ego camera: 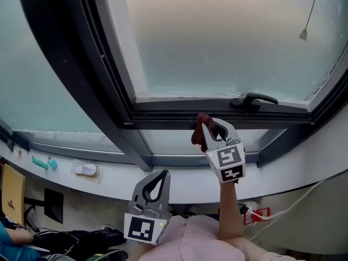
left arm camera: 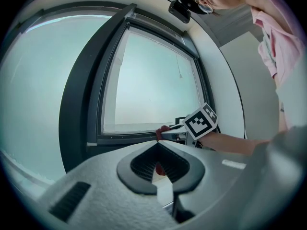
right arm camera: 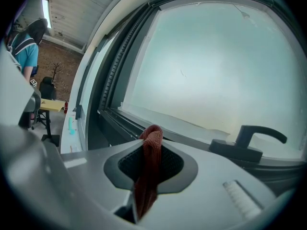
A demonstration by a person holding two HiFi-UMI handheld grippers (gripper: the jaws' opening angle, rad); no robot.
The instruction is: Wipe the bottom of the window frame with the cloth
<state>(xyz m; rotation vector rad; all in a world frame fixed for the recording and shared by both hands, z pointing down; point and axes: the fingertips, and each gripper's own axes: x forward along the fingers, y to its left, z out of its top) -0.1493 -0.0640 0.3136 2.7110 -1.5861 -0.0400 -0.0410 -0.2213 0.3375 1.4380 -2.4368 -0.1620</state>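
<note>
Closest in, low against the pink top, holds the grey plastic left gripper, marker cube facing the camera. Jaws pressed together there with nothing clamped, tips aimed up toward the window. Just beyond, a curved white sill, with a small teal object and a white oval object well off to the left. Further out, reaches up with a bare forearm and lifts the grey right gripper to the bottom of the window. Clenches there on a dark red terry cloth. Seen in the right gripper view as a narrow folded strip lying lengthwise in the slot between the jaws. Long axis runs along them from the gripper's base out to the tips, with a rounded fold poking just past the tips and pointing at the frame. In the head view, bunches on the left side of the jaws, top end up against the bottom rail of the dark grey metal window frame, rest drooping below that rail. Cannot tell whether actually pressed onto the metal. On the same rail, near the cloth to its right, a black lever handle lying level. Behind the frame, a pale frosted glass pane. Against it, top right, a thin cord with a small pendant. Farthest, at the left edge of the right gripper view, a person in a teal top.
</note>
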